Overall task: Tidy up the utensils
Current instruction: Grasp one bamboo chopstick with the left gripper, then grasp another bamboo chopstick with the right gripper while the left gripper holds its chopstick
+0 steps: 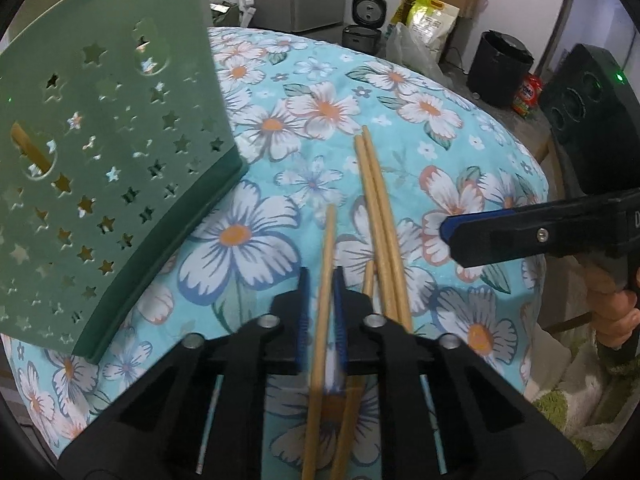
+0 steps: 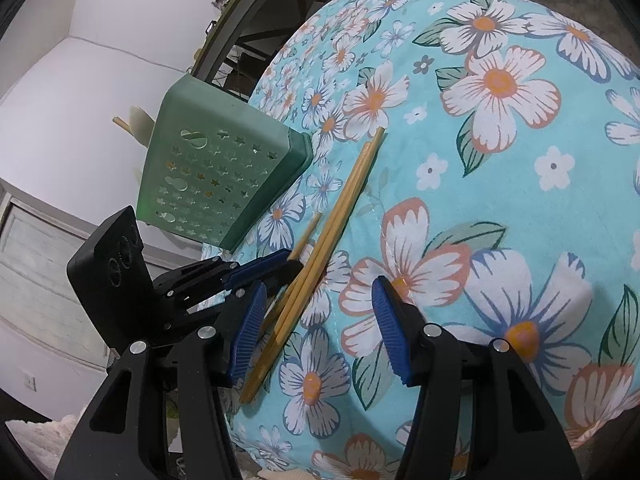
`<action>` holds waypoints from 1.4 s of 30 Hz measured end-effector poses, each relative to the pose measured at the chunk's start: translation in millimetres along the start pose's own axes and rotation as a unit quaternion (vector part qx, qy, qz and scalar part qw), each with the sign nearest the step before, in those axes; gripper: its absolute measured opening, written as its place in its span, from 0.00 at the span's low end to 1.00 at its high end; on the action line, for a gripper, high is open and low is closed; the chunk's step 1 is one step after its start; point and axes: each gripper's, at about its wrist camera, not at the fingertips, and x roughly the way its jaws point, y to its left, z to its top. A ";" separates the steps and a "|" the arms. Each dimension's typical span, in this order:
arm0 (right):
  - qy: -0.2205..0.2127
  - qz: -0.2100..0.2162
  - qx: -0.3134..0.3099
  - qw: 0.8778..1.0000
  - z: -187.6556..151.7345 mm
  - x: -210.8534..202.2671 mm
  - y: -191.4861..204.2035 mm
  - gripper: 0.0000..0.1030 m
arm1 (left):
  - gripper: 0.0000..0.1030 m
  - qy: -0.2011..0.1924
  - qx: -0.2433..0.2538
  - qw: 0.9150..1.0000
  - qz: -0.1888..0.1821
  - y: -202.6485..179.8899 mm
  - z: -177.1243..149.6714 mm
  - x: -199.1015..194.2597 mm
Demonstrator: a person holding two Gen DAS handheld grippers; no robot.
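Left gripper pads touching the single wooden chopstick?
Touching. Left wrist view: left gripper blue pads closed against both sides of the single wooden chopstick, no gap.

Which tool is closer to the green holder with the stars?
Left. The left tool is shut on a chopstick just beside the green holder. The right tool is open, farther off, past the loose chopsticks.
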 end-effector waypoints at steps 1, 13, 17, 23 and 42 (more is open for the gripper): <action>0.000 0.000 0.000 1.000 0.1 -0.3 -0.6 0.52 | 0.06 0.000 -0.006 1.000 -0.001 2.4 0.0 -0.7; -0.007 0.002 0.001 1.000 -2.1 -2.7 -3.5 0.52 | 0.05 -0.019 -0.014 0.999 0.043 14.7 -10.5 -28.7; -0.009 -0.002 0.002 1.000 -3.0 -2.5 -2.3 0.52 | 0.05 -0.026 -0.007 0.997 0.068 15.7 -19.8 -38.2; -0.009 -0.009 0.008 1.000 -3.1 -1.2 0.4 0.52 | 0.05 -0.027 -0.017 0.995 0.090 23.8 -34.2 -43.2; -0.031 -0.012 0.044 0.998 37.4 2.3 -7.1 0.39 | 0.05 -0.025 -0.056 0.996 0.070 44.1 -48.9 -34.6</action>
